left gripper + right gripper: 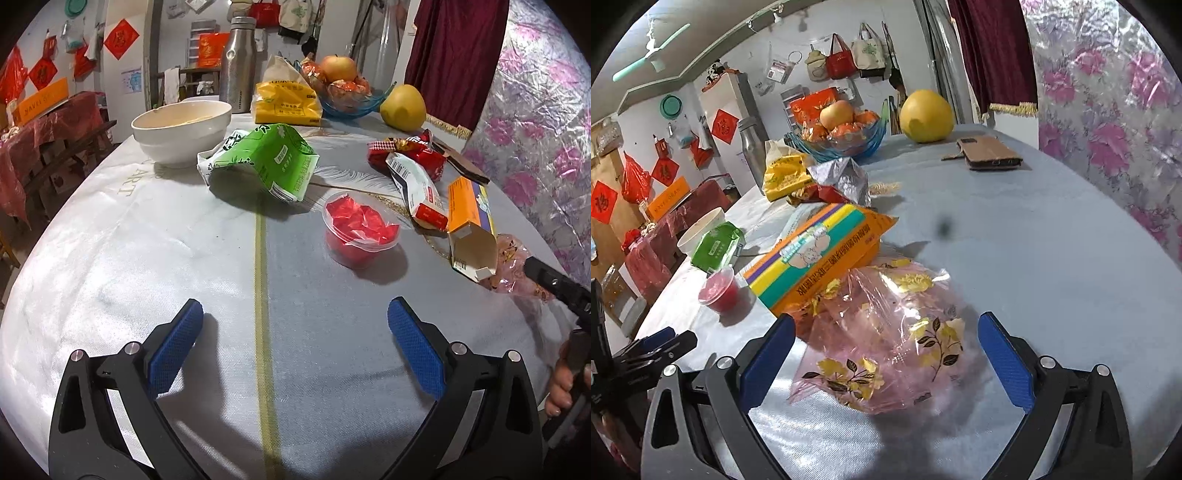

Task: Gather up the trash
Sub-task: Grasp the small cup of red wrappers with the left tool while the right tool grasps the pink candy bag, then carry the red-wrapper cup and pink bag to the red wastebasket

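The tablecloth bears pale letters reading "ART", and the orange box on the far side table reads "NAVEL".

A pink clear plastic bag is patterned with gold flowers and dark leaves. An orange carton is striped purple, yellow and teal. Blue pads are seen on each black tool.
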`<state>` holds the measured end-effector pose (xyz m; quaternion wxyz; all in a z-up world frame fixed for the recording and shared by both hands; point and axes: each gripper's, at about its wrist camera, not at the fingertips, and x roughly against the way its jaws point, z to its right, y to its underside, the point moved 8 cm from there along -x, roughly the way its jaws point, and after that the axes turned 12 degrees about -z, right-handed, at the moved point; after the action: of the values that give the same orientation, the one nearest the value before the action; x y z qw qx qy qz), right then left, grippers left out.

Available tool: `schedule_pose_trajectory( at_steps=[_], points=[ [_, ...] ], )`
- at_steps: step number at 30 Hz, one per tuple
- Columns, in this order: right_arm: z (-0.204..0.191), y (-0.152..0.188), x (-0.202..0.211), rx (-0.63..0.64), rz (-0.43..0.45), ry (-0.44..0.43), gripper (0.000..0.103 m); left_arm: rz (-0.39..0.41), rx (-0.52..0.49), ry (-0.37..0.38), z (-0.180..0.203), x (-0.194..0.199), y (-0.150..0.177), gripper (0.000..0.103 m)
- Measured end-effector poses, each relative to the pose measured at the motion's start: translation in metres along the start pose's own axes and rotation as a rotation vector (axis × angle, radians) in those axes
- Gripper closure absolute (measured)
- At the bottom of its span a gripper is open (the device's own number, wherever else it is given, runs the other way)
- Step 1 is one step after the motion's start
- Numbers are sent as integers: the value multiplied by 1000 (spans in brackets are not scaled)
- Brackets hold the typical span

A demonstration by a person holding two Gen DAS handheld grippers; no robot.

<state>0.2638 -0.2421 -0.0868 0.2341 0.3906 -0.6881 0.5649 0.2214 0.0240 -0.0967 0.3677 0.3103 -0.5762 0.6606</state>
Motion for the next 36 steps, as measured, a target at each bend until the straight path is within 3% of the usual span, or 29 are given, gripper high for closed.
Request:
schedule_pose_trajectory(
  at_steps=[1,3,7,13,15,21,26,31,34,36],
  points=[
    [-2,2,0,9,0,-36,60,-9,5,10,0,0,-1,7],
    [1,4,7,-4,27,-49,66,-22,19,51,1,0,-5,7],
    [7,13,14,-2,53,-41,66,-33,51,128,10,-2,-20,7],
    [18,20,11,-42,45,-96,62,-41,6,68,36,-14,-49,7],
    [18,21,9,-46,40,-102,58,-52,-10,81,44,-18,-56,7],
    [18,23,9,-44,46,-119,58,-93,-41,20,48,-41,-69,8],
    [17,23,9,-44,43,-122,57,-144,-32,59,44,-51,-68,26],
    [17,24,9,-42,41,-113,57,-130,-50,68,48,-49,-67,47],
    [14,24,13,-29,46,-116,71,-111,-52,93,50,-44,-66,47],
    [12,23,19,-21,60,-112,72,-67,-45,104,49,-33,-66,47]
  ],
)
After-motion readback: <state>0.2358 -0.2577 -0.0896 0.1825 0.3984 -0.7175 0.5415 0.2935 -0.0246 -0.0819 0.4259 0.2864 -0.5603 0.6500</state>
